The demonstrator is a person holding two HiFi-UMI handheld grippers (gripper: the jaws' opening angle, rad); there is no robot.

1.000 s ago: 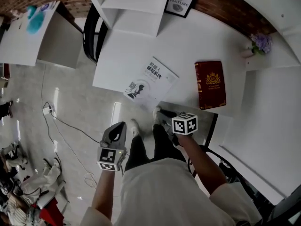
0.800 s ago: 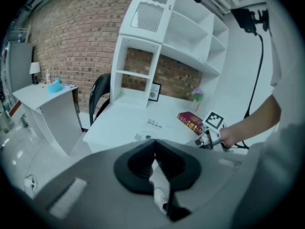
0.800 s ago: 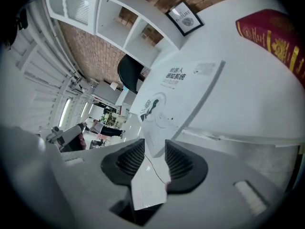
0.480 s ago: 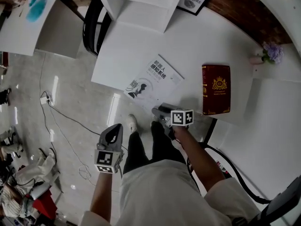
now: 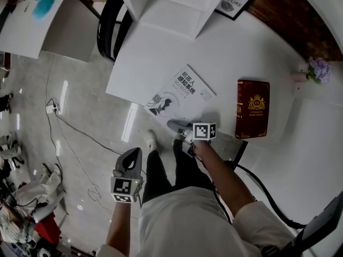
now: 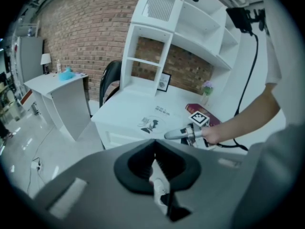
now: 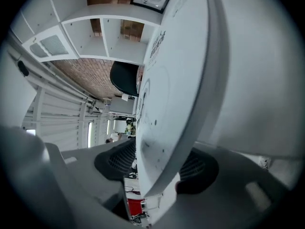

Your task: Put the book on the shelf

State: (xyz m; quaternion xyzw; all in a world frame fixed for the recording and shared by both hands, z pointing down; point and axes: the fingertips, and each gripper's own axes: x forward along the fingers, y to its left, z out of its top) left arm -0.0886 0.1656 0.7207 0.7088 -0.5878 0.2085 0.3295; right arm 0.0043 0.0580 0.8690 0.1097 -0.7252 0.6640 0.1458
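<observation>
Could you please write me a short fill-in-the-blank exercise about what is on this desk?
In the head view, the white book lies to the ___ of the red book.
The jaws of the left gripper are ___.
The flowers on the desk are ___.
The framed picture stands before a ___ wall.
Missing words: left; shut; purple; brick.

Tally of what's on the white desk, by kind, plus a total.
books: 2 (white book, red book)
framed picture: 1
flower pot: 1
shelf unit: 1
total: 5
</observation>
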